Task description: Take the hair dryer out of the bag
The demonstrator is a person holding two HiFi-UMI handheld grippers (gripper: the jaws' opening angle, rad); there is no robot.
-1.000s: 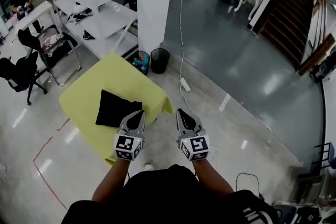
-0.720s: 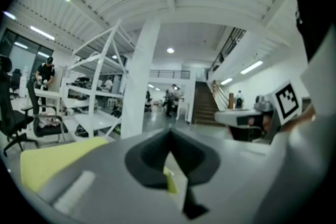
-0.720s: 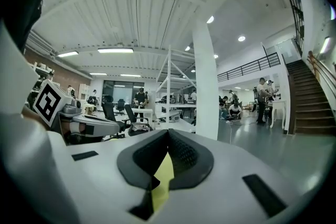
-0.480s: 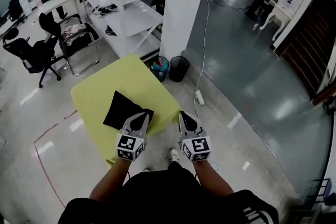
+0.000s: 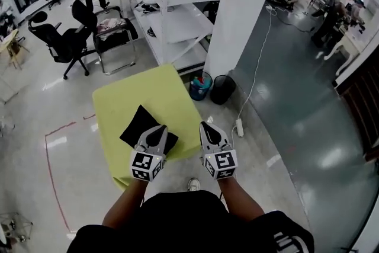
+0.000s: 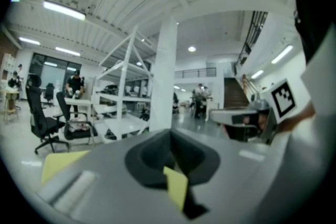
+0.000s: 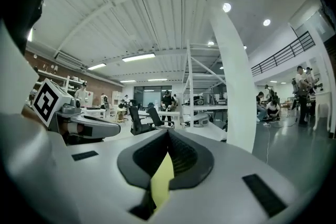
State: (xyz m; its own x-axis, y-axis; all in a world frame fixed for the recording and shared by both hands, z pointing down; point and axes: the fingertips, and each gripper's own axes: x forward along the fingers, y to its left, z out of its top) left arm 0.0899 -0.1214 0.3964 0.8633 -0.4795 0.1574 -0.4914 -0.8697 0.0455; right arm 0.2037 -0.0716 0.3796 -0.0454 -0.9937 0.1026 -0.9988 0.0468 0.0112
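Both pairs of jaws are clenched on nothing: your left hand-held gripper (image 5: 156, 129) and right hand-held gripper (image 5: 206, 127) hover by the black bag (image 5: 137, 127) on the table (image 5: 133, 89). Likely inside, the hair dryer is unseen; open first, then find the bag's mouth.

This is a big work hall, like a lab. Far ahead of the left gripper (image 5: 156, 134) stand tall white shelves (image 5: 177, 15) and black office chairs (image 5: 59, 41). A fat white pillar (image 5: 249, 9) rises ahead of the right gripper (image 5: 207, 132), with two bins (image 5: 223, 89) at its foot. Far off to the right, people (image 5: 329, 16) work. Long lights (image 6: 63, 10) hang on the roof, and the floor (image 5: 284, 86) shines.
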